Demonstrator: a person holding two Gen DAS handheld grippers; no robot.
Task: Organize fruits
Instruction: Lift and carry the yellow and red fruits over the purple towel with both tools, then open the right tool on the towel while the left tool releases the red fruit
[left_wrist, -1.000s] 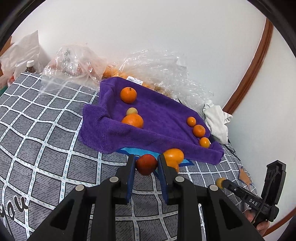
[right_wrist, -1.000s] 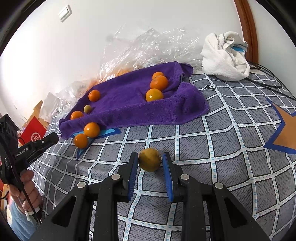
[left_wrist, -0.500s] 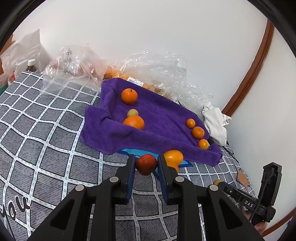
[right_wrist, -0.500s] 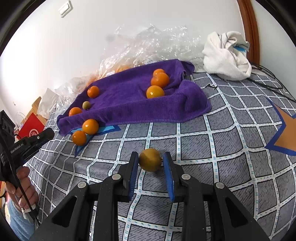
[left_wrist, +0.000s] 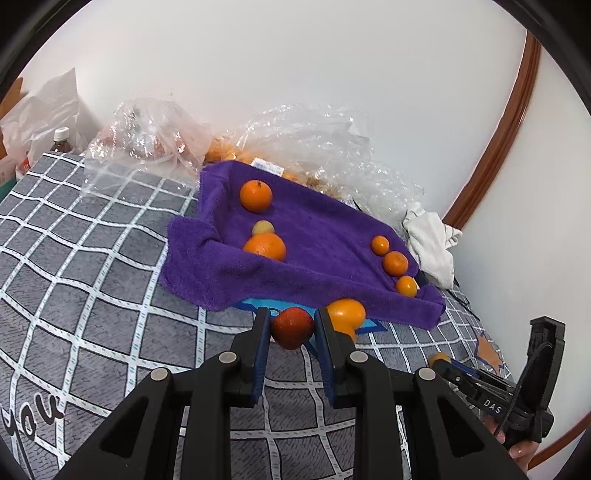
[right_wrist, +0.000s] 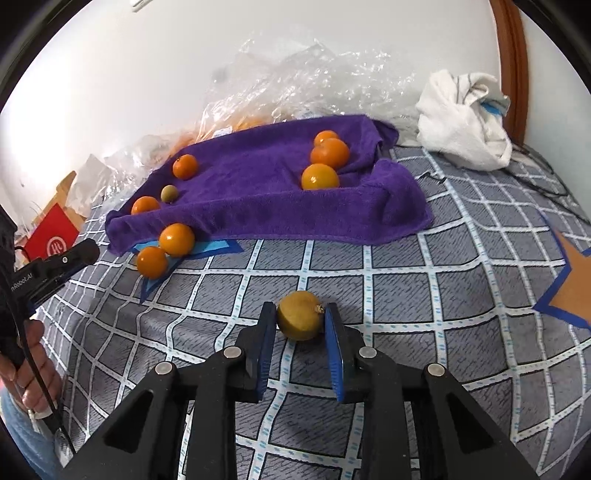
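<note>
My left gripper is shut on a small red fruit, held above the bedspread just in front of the purple towel. An orange lies right behind it at the towel's edge. My right gripper is shut on a yellow-brown fruit over the checked cover, well short of the purple towel. On the towel lie several oranges: a row of three on the right, two with a small yellowish fruit on the left. Two oranges lie beside the towel's near left corner.
Crumpled clear plastic bags with more fruit lie behind the towel against the wall. A white cloth sits at the right. A bottle and a red box stand off the bed's left side. A hand holds the other gripper.
Both grippers have kept their fruit. The left view has barely shifted; the right gripper has rolled slightly, and the towel now looks a little farther and higher in its view.
</note>
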